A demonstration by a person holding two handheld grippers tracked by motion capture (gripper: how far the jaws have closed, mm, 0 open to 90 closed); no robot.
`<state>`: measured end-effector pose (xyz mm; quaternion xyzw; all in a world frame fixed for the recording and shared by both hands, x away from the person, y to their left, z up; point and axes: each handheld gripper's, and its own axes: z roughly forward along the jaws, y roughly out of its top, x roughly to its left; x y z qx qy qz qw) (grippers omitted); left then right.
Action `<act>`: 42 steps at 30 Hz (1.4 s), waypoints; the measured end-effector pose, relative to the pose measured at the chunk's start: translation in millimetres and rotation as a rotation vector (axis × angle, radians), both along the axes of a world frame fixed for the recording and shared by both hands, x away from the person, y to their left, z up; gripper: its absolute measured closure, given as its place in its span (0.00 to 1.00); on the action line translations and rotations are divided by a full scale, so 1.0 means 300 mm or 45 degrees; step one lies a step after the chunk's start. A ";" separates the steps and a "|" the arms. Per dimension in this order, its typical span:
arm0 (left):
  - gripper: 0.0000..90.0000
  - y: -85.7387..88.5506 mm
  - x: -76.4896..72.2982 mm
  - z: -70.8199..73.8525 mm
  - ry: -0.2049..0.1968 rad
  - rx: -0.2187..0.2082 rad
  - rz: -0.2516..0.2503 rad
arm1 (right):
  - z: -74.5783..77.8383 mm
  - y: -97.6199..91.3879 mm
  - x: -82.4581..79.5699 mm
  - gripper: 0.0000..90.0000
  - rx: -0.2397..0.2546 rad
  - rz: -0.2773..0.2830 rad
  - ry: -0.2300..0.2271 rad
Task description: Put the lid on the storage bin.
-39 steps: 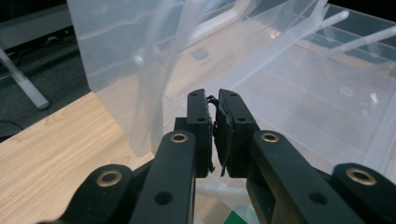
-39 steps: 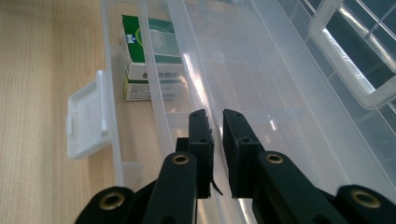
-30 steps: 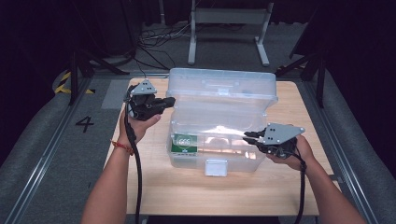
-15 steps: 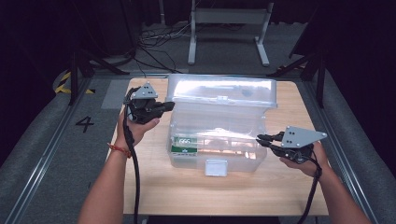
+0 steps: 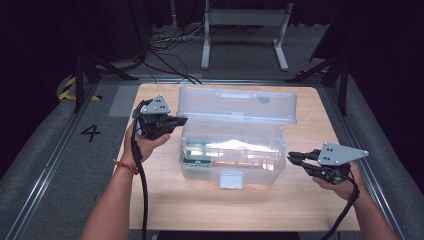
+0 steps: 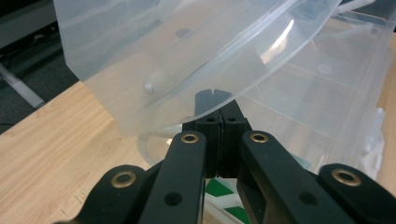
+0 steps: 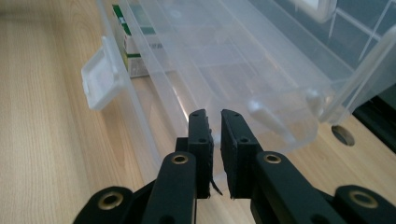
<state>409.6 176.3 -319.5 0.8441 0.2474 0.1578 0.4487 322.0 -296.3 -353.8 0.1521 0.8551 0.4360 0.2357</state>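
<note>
step: I judge I'm lifting the lid (image 5: 239, 104) of the clear box (image 5: 231, 162), mid-table, lid raised | left gripper (image 5: 176, 120): jaws closed on lid's edge | right gripper (image 5: 295, 157): jaws slightly parted, empty, beside box | next: probably swing lid fully back.

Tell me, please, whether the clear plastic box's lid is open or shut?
Open. The lid stands raised behind the box, its edge pinched by the left gripper.
</note>
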 end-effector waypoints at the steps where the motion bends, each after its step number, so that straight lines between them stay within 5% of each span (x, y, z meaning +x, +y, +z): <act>1: 1.00 0.001 -0.004 -0.003 -0.007 0.014 -0.003 | -0.009 -0.005 0.000 0.92 -0.006 -0.005 0.009; 18: 1.00 0.010 -0.058 -0.058 0.011 0.063 -0.029 | -0.114 -0.083 -0.011 0.91 0.016 -0.103 0.098; 42: 1.00 0.031 -0.101 -0.110 0.005 0.081 -0.060 | -0.170 -0.082 -0.014 0.91 0.014 -0.089 0.160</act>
